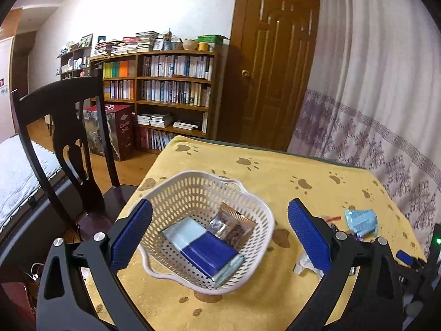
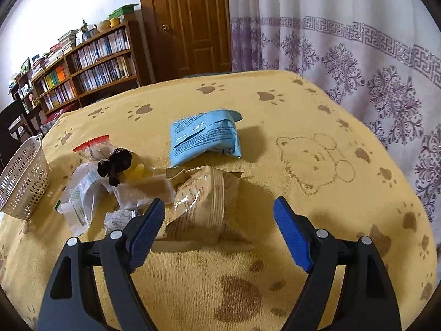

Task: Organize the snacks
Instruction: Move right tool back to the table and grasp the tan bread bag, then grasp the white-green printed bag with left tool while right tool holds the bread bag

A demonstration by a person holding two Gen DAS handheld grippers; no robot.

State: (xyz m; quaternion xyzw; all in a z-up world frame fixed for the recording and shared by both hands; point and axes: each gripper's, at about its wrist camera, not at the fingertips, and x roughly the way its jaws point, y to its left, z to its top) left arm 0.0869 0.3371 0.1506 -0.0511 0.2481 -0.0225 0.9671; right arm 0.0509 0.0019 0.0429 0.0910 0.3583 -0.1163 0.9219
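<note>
A white perforated basket [image 1: 256, 207] sits on the yellow paw-print cloth; inside lie a blue-and-pale box [image 1: 204, 248] and a brown snack pouch [image 1: 234, 224]. My left gripper [image 1: 220, 237] hovers open above the basket, holding nothing. In the right wrist view my right gripper [image 2: 220, 230] is open just in front of a tan snack bag [image 2: 204, 198], which lies partly between the fingers, untouched. A light blue bag [image 2: 205, 138] lies farther back. To the left are white wrappers [image 2: 88, 190], a red-edged packet [image 2: 92, 146] and a dark wrapped sweet [image 2: 115, 165]. The basket [image 2: 23, 182] stands at far left.
The table [image 2: 330, 248] is covered by the yellow cloth with a bear drawing. A dark wooden chair [image 1: 71, 149] stands at its left side. Behind are a bookshelf [image 1: 165, 91], a wooden door [image 1: 273, 63] and a patterned curtain [image 2: 358, 41] along the right.
</note>
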